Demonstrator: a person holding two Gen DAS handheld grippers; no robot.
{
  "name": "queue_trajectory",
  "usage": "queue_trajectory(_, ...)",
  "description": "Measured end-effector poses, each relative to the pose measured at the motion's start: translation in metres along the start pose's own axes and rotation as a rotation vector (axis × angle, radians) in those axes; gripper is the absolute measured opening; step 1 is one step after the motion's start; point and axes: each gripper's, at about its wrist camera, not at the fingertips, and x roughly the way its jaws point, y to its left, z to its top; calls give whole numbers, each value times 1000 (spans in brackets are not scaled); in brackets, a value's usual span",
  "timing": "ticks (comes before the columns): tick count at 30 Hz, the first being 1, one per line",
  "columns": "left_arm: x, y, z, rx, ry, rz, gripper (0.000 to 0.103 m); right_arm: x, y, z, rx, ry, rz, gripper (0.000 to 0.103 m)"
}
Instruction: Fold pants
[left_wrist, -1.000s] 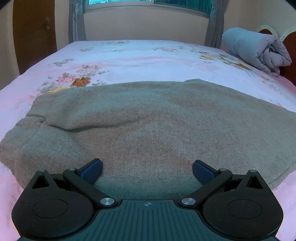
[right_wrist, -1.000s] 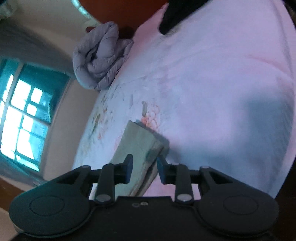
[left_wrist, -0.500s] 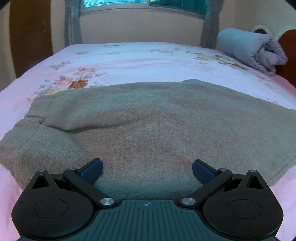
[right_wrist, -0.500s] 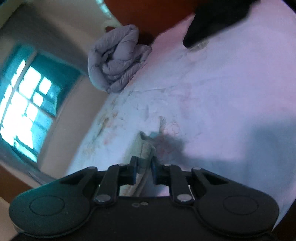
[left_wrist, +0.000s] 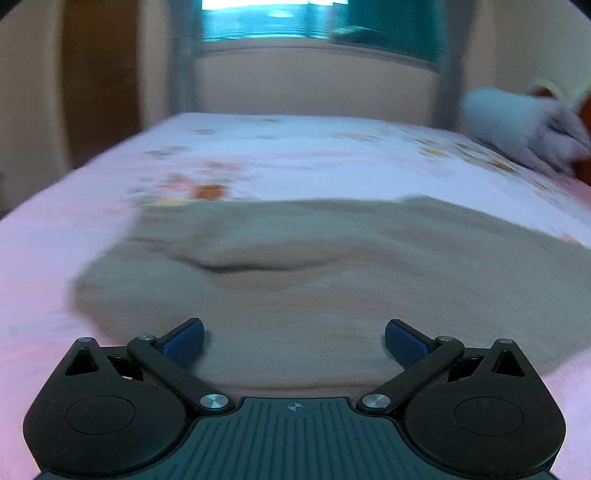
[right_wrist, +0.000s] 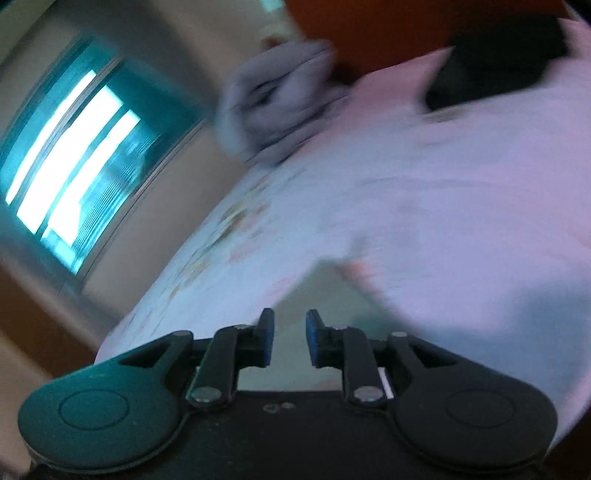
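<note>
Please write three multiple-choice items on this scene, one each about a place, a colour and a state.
1. Where do the pants lie?
A. on the bed
B. on a chair
C. on the floor

2. What colour are the pants?
A. red
B. grey-brown
C. black

3. How is the left gripper set?
A. shut on the pants
B. shut on nothing
C. open

Answers:
1 A: the cloth spreads over the floral sheet of the bed.
2 B: the fabric looks dull grey-brown against the pink sheet.
3 C: its blue fingertips stand wide apart above the cloth, gripping nothing.
</note>
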Motion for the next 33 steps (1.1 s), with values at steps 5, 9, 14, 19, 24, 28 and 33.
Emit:
queue_trajectory(5,-13,41,10,-146,12,183,103,67,100,-12,-190,165,167,18)
queue_trajectory(9,-20,72,13,-305,-10,239,103,150,196,-41,-339,375,381,18)
queue_trajectory(14,-7,83,12,-353,13,267,103,251,284,-85,-463,564,447,22)
queue_trajectory(19,6,95,-1,-494,57,291,103,321,327,-138,-628,666,449,26)
queue_trajectory(24,13,90,-9,-541,19,293,103,333,328,-168,-666,688,515,26)
queue_trajectory(28,26,88,-3,-549,3,284,103,351,343,-170,-640,711,558,31)
queue_trajectory(33,37,79,3,-549,15,274,88,370,356,-187,-716,821,553,40)
